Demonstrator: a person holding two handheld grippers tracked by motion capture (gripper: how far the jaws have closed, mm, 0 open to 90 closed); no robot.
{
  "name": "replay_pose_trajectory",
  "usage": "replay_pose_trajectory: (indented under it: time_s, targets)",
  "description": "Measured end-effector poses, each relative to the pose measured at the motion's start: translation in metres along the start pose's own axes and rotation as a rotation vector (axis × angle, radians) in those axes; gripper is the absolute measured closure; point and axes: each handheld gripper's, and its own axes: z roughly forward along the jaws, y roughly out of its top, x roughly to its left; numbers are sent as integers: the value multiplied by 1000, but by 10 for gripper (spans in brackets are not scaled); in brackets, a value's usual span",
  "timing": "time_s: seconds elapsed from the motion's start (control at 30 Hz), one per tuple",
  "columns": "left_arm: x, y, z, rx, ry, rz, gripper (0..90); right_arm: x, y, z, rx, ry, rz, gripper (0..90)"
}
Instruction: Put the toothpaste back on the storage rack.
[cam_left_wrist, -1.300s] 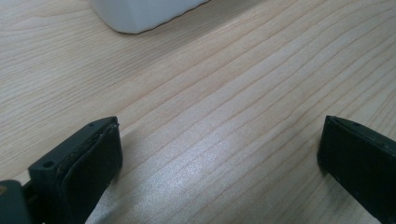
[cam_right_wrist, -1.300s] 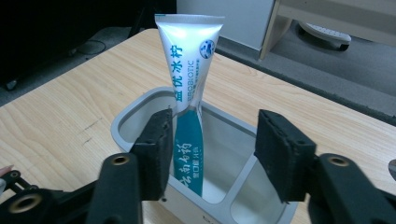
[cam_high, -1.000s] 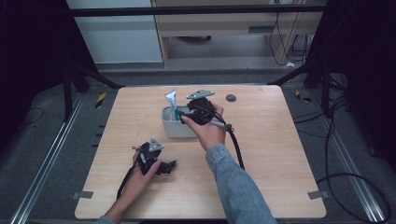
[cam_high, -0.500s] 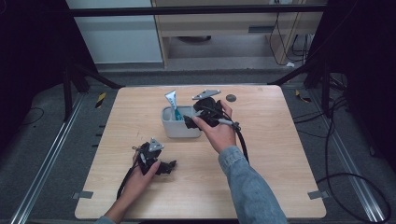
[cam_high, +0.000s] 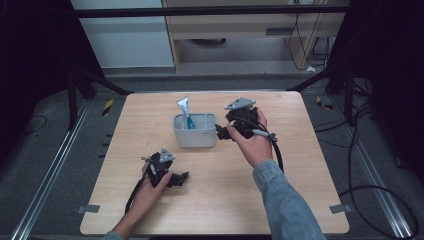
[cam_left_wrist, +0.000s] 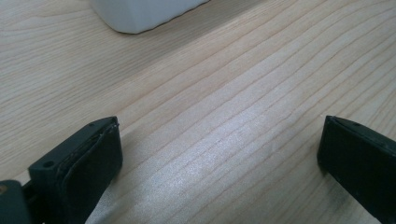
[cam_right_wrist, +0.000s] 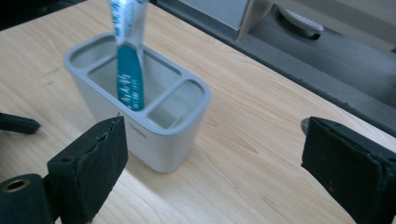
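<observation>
From my seat the job in hand looks like the toothpaste tube (cam_high: 183, 111) and the grey holder (cam_high: 195, 131) it stands in. The tube sits in the holder's middle slot, long axis nearly upright, leaning a little, its flat crimped end sticking out above the rim.

My right hand-held gripper (cam_high: 223, 131) is the nearer one: the holder lies just ahead of it and off toward its left jaw, close beside that jaw, though I cannot tell whether they touch. In the right gripper view the holder (cam_right_wrist: 140, 112) stands low and left between the jaws, with the tube (cam_right_wrist: 127, 60) rising out of it beyond the left jaw. These jaws stand wide apart and hold nothing.

My left hand-held gripper (cam_high: 181, 178) rests low on the counter (cam_high: 300, 175), well apart from the holder, which lies ahead of it and off to one side; in the left gripper view I see the holder's bottom corner (cam_left_wrist: 140, 14) at the top edge. Its jaws are also spread wide, with bare wood between them.

I judge any next grasp belongs to the right side, and it would need to swing toward its left jaw and rise to meet the tube's upper end.
</observation>
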Motion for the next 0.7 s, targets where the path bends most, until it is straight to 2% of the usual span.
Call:
replay_pose_trajectory:
  time_s: [0.2,0.3,0.57,0.7]
  targets:
    - [0,0,0,0,1,0,0,-10,-14,-3,16,-22,6,75]
    - [0,0,0,0,0,-3,0,-20,-26,-5,27,-29,29,93]
    - [0,0,0,2,0,0,0,-32,-42,-8,44,-53,31,91]
    - [0,0,0,2,0,0,0,-44,-54,-8,55,-71,68,74]
